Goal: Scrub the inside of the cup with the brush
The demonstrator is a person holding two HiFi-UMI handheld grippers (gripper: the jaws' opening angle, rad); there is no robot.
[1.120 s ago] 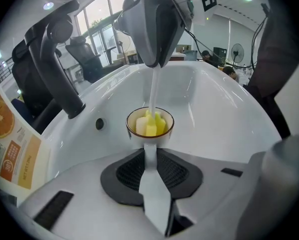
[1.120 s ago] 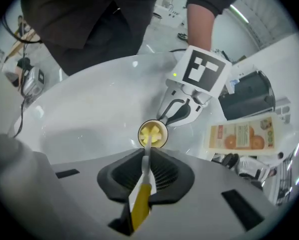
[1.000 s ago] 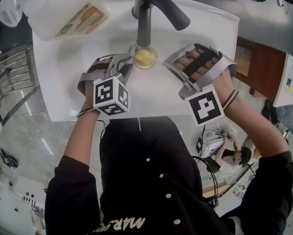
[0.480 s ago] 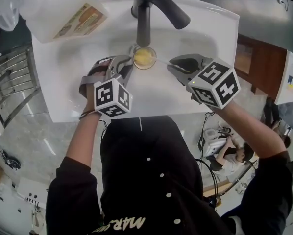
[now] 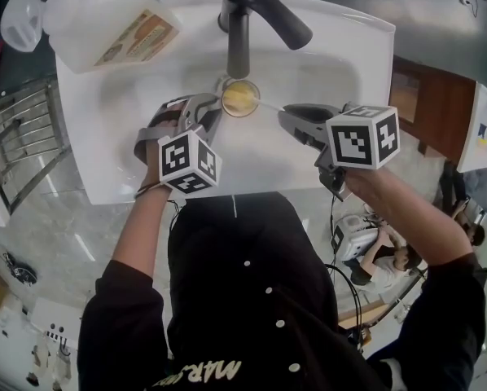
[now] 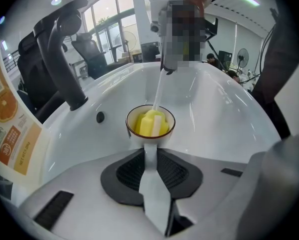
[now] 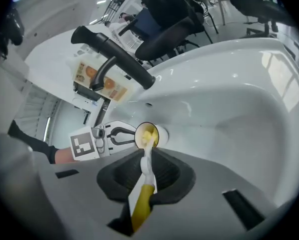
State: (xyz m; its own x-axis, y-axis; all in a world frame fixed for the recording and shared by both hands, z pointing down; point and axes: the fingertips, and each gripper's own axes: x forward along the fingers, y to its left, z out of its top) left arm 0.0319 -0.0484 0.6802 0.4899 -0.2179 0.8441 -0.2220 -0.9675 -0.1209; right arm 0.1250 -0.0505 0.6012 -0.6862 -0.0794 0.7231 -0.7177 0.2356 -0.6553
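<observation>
White sink under dark faucet; orange-labelled bottle at sink's far-left corner. Cup held over basin just below spout, its white handle clamped between jaws of left hand-held gripper. Opposite, right hand-held gripper closed on yellow grip of brush; thin white shaft reaches across, yellow sponge head inside cup.

Only "MAR" reads on the person's black shirt; the bottle label is illegible.
</observation>
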